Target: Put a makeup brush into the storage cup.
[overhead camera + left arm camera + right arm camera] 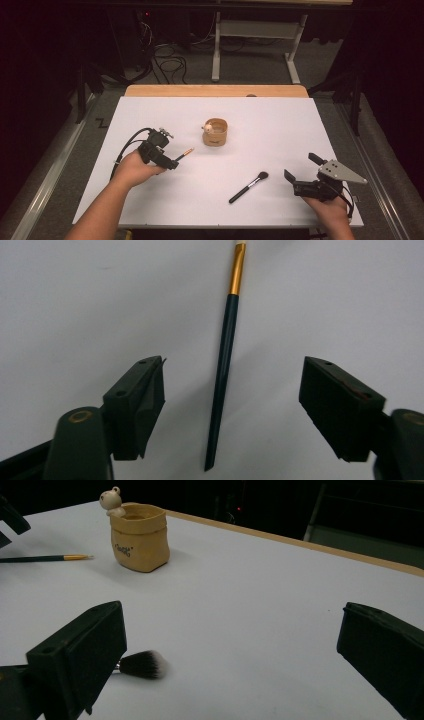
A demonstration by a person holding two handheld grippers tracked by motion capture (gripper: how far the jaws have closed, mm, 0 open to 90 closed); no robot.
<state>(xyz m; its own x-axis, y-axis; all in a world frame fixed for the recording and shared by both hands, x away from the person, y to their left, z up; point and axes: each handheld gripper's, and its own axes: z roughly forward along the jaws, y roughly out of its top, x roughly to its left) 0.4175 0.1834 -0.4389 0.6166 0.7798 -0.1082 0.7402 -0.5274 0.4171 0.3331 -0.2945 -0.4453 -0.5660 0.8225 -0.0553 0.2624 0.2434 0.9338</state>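
Dark slim brush (223, 375) with gold ferrule, flat on white table (260, 130), between left gripper (232, 390) pads (ungripped, jaws apart). Right gripper (230, 655) wide open, empty, near fluffy black brush (142, 664).

Cut off at the top edge of the left gripper view: the pale tip of the slim dark brush with a gold ferrule (223, 370). Hidden behind the right gripper's black jaw in the right gripper view: the handle of the black makeup brush with a dark, white-tipped head (142, 664). Too small to read: the dark lettering on the tan bag-shaped ceramic pot (141, 539).
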